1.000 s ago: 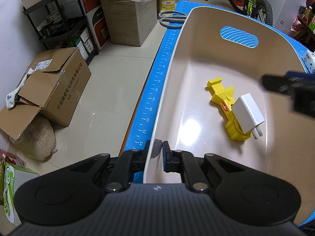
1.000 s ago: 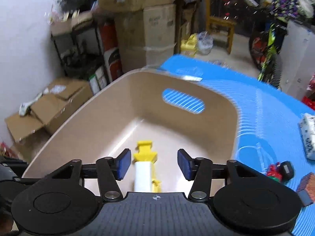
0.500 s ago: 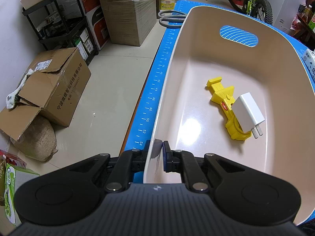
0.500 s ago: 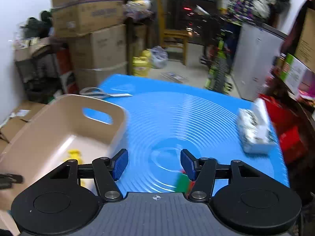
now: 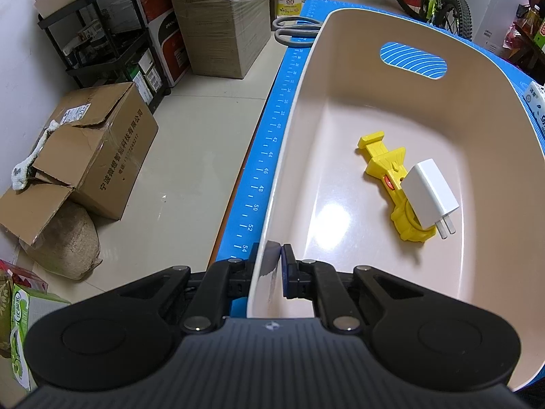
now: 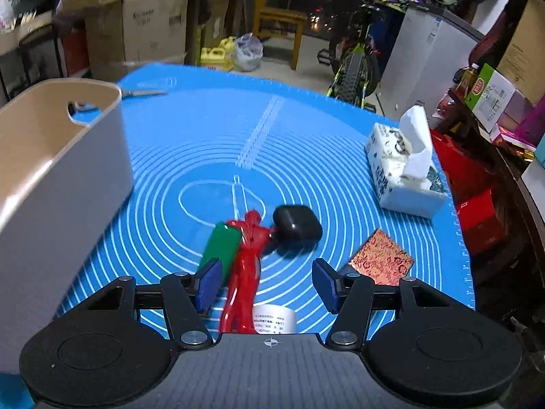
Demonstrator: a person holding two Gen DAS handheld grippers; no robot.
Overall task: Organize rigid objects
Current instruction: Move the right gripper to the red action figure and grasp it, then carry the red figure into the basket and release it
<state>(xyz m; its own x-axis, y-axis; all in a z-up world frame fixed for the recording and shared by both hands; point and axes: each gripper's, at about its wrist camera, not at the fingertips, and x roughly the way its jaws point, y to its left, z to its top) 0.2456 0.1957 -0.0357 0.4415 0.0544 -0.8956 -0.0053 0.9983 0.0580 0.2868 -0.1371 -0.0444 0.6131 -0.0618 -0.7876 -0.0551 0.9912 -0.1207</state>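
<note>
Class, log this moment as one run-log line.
left tongs: shut on bin rim | right tongs: open above red toy | in bin: charger, yellow toy

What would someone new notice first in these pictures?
Probably the beige bin on the blue mat, with a yellow toy and a white charger lying on it inside. The left tool pinches the bin's near rim. The open right tool hovers over a red figure, green block and black case.
</note>
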